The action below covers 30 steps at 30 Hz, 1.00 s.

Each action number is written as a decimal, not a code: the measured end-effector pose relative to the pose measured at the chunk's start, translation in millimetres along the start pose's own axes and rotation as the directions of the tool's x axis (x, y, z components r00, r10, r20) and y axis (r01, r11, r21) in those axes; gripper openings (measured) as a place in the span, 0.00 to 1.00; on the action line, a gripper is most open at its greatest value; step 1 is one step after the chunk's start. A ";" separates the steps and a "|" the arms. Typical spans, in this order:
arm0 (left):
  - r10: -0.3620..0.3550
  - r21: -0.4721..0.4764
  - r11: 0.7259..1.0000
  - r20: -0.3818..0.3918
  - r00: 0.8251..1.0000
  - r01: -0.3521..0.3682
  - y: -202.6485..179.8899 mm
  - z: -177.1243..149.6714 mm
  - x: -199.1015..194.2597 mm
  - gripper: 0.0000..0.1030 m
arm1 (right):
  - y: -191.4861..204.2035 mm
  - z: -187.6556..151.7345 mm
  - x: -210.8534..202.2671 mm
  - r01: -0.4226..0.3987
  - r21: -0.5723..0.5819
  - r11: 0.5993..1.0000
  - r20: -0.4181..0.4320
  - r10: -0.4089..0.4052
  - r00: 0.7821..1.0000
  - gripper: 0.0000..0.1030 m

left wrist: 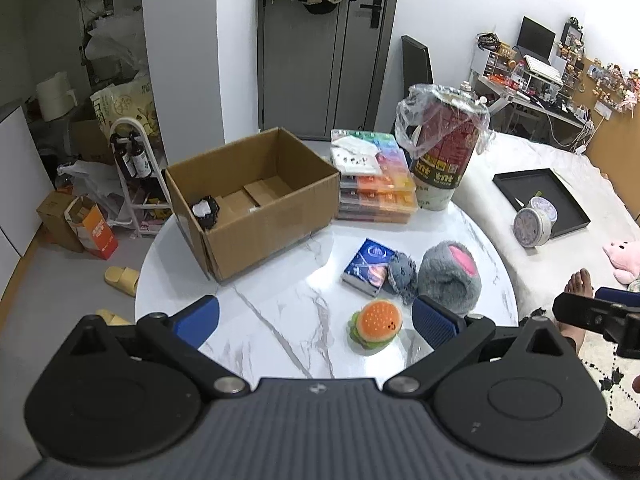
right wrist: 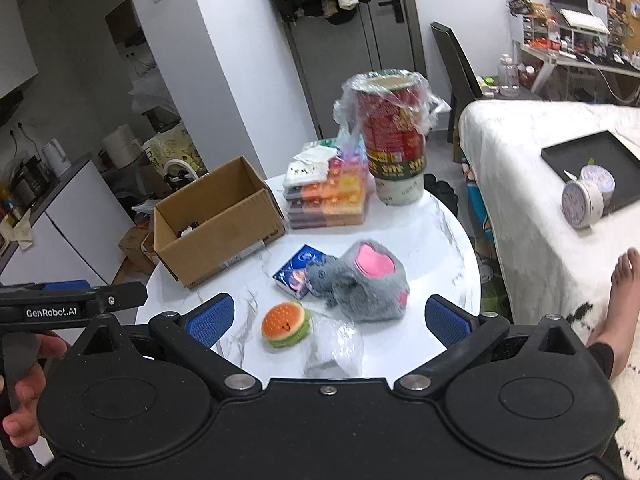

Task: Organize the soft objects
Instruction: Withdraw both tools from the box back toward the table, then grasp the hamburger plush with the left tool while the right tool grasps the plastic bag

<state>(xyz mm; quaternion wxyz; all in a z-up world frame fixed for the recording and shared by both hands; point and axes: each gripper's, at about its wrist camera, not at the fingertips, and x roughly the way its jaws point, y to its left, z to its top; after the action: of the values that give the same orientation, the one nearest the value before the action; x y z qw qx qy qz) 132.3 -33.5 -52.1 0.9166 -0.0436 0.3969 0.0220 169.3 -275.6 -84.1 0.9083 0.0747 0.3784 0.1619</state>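
Just ahead, hamburger plush (left wrist: pixel 375 322) between the left gripper (left wrist: pixel 316 320)'s spread jaws.

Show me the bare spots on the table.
Bare marble lies between the box and the burger toy, toward the near edge. The grey plush, packet, bead cases and tub crowd the right and far side.

Your left black gripper with blue pads (left wrist: pixel 316 320) hangs spread wide and empty; your right black blue-padded gripper (right wrist: pixel 326 318) likewise.
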 end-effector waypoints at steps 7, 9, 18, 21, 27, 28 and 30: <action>-0.008 -0.011 1.000 -0.015 1.000 0.007 -1.8 -9.4 9.5 0.99 | -8.1 -15.4 5.5 0.000 0.026 1.000 -0.020 0.000 1.000 1.00; -0.007 -0.015 1.000 -0.015 1.000 0.007 -2.5 -10.4 12.4 0.99 | -10.7 -18.3 7.9 -0.003 0.036 0.999 -0.025 0.003 1.000 1.00; -0.007 -0.022 1.000 -0.021 1.000 0.006 -2.5 -13.1 29.0 0.99 | -19.4 -35.0 20.7 -0.003 0.093 0.996 -0.050 0.008 0.999 1.00; 0.002 -0.023 1.000 -0.036 0.999 -0.003 -2.8 -15.0 38.0 0.99 | -20.7 -40.9 27.1 0.001 0.106 0.994 -0.064 0.005 0.998 1.00; -0.012 -0.010 1.000 -0.063 0.998 0.011 -5.5 -20.0 57.3 0.97 | -24.3 -49.3 42.0 0.017 0.122 0.992 -0.087 -0.007 0.996 0.98; -0.019 -0.010 1.000 -0.069 0.997 0.018 -5.9 -20.9 60.6 0.97 | -25.0 -50.0 44.4 0.017 0.127 0.992 -0.089 -0.006 0.996 0.97; -0.037 -0.008 0.999 -0.076 0.996 0.036 -7.1 -22.9 66.5 0.97 | -27.0 -50.8 48.7 0.013 0.142 0.990 -0.091 0.000 0.996 0.94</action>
<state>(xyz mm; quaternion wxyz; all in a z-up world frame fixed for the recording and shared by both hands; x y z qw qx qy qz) 161.6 -42.4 -115.8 0.9008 -0.0550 0.4307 0.0049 171.8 -283.1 -159.1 0.8830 0.1305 0.4301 0.1349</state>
